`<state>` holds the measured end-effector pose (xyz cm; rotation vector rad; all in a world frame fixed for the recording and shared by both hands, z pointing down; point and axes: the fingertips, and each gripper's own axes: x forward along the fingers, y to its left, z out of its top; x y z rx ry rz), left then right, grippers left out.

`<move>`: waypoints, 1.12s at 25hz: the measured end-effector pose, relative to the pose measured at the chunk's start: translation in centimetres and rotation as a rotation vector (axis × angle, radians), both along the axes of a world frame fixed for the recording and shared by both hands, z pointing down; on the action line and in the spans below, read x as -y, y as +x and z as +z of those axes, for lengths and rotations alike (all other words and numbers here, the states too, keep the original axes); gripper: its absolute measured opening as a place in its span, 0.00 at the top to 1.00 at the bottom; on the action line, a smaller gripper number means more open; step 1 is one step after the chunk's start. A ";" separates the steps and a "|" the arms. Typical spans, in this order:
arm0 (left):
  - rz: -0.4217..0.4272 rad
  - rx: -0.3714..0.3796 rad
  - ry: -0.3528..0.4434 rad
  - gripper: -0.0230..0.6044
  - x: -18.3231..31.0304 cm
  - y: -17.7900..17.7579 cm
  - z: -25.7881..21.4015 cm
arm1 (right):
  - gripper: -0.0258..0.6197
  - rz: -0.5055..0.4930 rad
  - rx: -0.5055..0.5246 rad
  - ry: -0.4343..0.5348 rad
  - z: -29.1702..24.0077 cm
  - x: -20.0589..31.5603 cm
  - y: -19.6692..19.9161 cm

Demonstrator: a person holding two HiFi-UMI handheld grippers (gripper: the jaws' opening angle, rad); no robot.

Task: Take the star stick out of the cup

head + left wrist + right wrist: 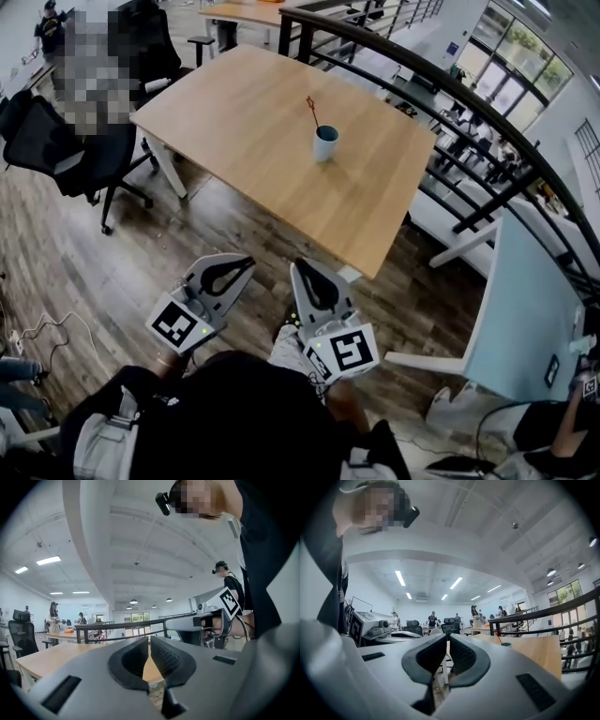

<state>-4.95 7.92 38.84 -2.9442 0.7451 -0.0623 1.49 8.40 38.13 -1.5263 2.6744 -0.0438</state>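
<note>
Poised short of the bench (244, 103), left claw (149, 642) and right claw (446, 640) pinched empty, yet to reach star stick (311, 110) in cup (325, 143).

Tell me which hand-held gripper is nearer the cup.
Right, slightly. The right hand-held gripper is held short of the table, roughly in line with the cup; the left hand-held gripper is alongside, offset further left. Neither touches it.

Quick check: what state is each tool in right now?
Left tool: closed, holding nothing.
Right tool: closed, holding nothing.
</note>
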 end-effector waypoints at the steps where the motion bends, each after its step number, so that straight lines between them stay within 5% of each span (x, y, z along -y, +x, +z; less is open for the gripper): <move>1: -0.003 0.001 -0.007 0.92 1.0 0.2 0.1 | 0.91 -0.002 0.002 -0.003 0.1 1.0 0.2; 28: -0.113 -0.006 -0.005 0.92 18.6 7.7 -0.9 | 0.91 -0.061 -0.017 -0.004 -1.0 19.5 8.8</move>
